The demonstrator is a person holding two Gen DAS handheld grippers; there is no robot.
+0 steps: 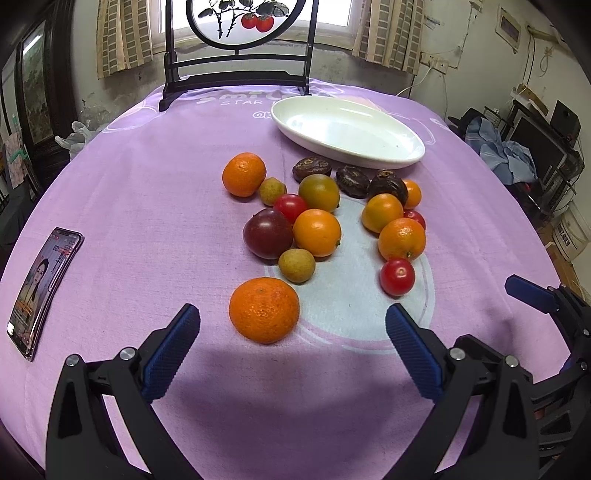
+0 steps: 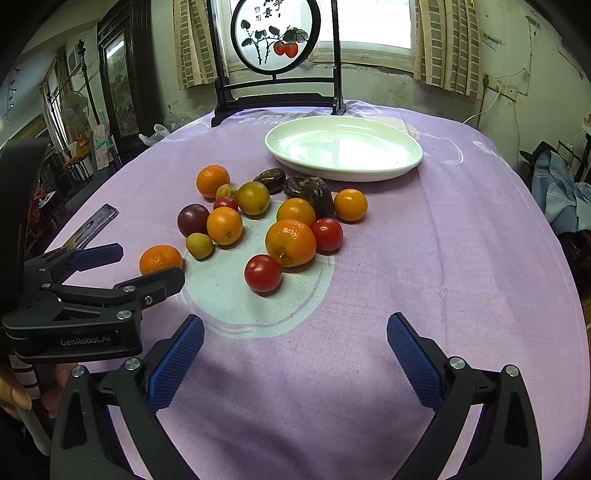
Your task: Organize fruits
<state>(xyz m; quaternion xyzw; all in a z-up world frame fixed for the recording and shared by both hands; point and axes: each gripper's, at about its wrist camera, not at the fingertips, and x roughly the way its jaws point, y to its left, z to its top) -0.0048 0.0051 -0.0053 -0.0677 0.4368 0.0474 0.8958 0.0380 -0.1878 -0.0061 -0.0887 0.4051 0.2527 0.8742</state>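
Observation:
Several fruits lie loose on the purple tablecloth: mandarins, small oranges, cherry tomatoes, longans, a dark passion fruit [image 1: 267, 233] and dark brown dates [image 1: 352, 181]. An empty white oval plate [image 1: 402, 157] [image 2: 369, 173] stands behind them. My left gripper [image 1: 291, 328] is open and empty, its fingers either side of the nearest mandarin [image 1: 263, 309] [image 2: 159, 259], just short of it. It also shows in the right wrist view [image 2: 135, 264]. My right gripper [image 2: 295, 338] is open and empty, a little short of a cherry tomato [image 2: 263, 272].
A phone [image 1: 42, 288] lies at the table's left edge. A dark wooden stand with a round painted screen [image 2: 275, 33] stands at the back of the table. Clutter and furniture surround the table.

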